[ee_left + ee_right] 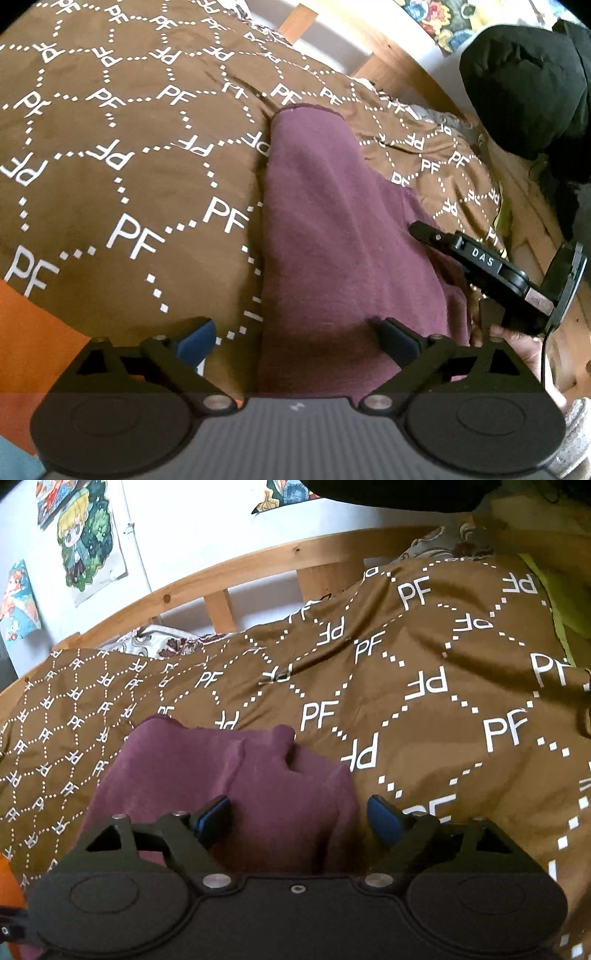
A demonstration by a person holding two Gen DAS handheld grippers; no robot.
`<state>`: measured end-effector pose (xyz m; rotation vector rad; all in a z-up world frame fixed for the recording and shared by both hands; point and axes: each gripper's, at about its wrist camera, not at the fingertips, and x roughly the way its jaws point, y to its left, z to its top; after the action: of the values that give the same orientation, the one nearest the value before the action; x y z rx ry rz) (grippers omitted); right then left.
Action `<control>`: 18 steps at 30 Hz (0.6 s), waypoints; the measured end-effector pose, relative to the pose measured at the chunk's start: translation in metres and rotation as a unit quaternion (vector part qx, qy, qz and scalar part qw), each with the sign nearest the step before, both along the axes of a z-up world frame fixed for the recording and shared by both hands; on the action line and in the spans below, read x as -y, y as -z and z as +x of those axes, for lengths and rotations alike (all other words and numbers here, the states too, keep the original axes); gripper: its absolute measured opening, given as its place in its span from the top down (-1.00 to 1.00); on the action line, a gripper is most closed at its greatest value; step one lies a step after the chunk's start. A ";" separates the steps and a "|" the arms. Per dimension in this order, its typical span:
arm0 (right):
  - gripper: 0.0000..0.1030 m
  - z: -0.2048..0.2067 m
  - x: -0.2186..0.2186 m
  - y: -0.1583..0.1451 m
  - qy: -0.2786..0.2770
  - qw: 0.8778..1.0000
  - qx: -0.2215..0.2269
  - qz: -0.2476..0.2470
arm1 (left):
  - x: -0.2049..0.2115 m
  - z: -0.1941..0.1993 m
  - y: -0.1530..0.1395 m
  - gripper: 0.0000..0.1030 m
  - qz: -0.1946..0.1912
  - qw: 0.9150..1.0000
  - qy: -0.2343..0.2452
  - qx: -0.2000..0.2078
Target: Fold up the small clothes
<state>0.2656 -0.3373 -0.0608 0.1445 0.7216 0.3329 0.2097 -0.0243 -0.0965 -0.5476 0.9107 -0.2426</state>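
**A:** Start with the biggest thing. What are you working on?

**B:** Your bed. A brown cover (122,177) printed with white "PF" letters and dotted diamonds spreads across nearly everything in both views, with a wooden bed rail (258,563) beyond it and posters (86,539) on the wall behind.

**A:** And the garment?

**B:** The maroon cloth (332,236) lies flat on that cover, already doubled into a long strip. In your left wrist view it runs straight away from the camera, its near end low in the frame and its far end rounded off up the bed.

**A:** Where does it sit against your left gripper (299,341)?

**B:** The near end lies below and between the two fingers. The jaws are spread wide; the left pad is over brown cover, the right pad over the cloth's right part. Neither pad pinches anything.

**A:** And your right gripper (299,818)?

**B:** Also released, jaws apart, nothing squeezed. The cloth fills the gap between the fingers and extends left beyond the left pad; its right edge falls just inside the right pad. A fold ridge and a small notch show farther up the cloth.

**A:** Can you see one tool from the other?

**B:** Yes, the right gripper appears at the right edge of the left view, beside the cloth's right side, with your hand (517,343) on its grip.
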 end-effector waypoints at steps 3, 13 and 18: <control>-0.57 -0.001 0.000 0.001 0.009 1.000 0.001 0.001 | 0.003 0.000 -0.001 -0.92 0.011 1.000 0.007 -0.003; 0.06 -0.001 -0.001 0.001 0.011 1.000 -0.008 0.010 | 0.004 0.006 -0.003 -0.92 0.017 1.000 0.017 -0.015; 0.08 -0.002 0.001 0.002 0.014 1.000 -0.009 0.016 | 0.003 0.007 -0.002 -0.79 0.009 1.000 0.023 -0.012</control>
<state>0.2633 -0.3378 -0.0625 0.1880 0.7322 0.3178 0.2170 -0.0275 -0.0943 -0.5155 0.9483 -0.2693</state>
